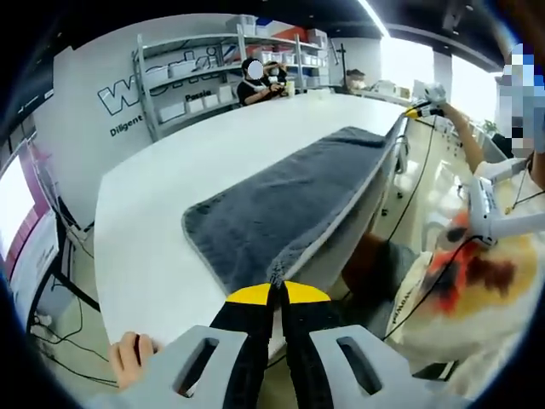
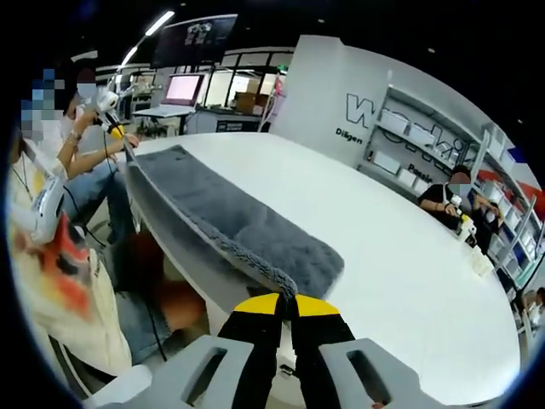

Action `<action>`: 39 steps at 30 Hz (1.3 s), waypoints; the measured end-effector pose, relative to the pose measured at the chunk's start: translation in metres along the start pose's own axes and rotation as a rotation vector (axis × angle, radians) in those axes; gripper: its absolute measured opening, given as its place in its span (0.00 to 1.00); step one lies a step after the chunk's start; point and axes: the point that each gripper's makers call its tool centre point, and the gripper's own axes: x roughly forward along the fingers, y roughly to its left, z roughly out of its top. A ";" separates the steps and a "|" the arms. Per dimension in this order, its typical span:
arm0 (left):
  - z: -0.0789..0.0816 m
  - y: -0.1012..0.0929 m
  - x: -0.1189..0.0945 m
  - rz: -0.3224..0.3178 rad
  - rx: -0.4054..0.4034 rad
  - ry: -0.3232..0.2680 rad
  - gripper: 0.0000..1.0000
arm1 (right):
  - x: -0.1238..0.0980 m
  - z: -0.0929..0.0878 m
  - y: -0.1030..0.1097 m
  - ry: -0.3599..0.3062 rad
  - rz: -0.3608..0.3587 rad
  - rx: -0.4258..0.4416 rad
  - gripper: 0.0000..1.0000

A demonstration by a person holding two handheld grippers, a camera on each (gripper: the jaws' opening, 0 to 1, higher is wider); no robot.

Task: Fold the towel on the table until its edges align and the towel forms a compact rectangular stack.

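Note:
A long dark grey towel lies on the white table. Its edge nearest the person is lifted and pulled taut, showing a paler underside. My left gripper is shut on one corner of that edge, its yellow-tipped jaws pressed together. My right gripper is shut on the other corner of the same edge. In the left gripper view the right gripper appears small at the towel's far corner. In the right gripper view the left gripper appears likewise at the far end.
The person holding the grippers stands along the table's edge in a cream shirt. Another person sits at the table's far side. Metal shelves line the wall. A hand grips the left handle.

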 end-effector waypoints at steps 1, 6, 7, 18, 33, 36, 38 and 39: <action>0.001 0.002 0.002 0.001 -0.002 0.003 0.03 | 0.004 0.000 0.000 0.006 -0.004 -0.004 0.00; 0.004 0.011 0.009 0.008 -0.004 0.009 0.03 | 0.018 -0.001 -0.002 0.023 -0.011 -0.016 0.00; 0.005 0.012 0.011 0.011 -0.004 0.010 0.03 | 0.020 -0.001 -0.002 0.026 -0.010 -0.016 0.00; 0.011 0.032 0.027 0.021 -0.019 -0.012 0.03 | 0.043 -0.006 -0.013 0.062 -0.006 -0.014 0.01; 0.017 0.044 0.047 0.016 -0.027 0.006 0.03 | 0.070 -0.007 -0.029 0.087 -0.006 -0.006 0.01; 0.020 0.051 0.050 0.030 -0.039 -0.002 0.03 | 0.075 -0.004 -0.032 0.087 -0.013 -0.010 0.01; 0.020 0.055 0.052 0.034 -0.042 -0.003 0.03 | 0.078 -0.003 -0.033 0.087 -0.021 -0.017 0.01; 0.021 0.057 0.052 0.034 -0.044 -0.003 0.03 | 0.079 -0.002 -0.033 0.089 -0.025 -0.021 0.01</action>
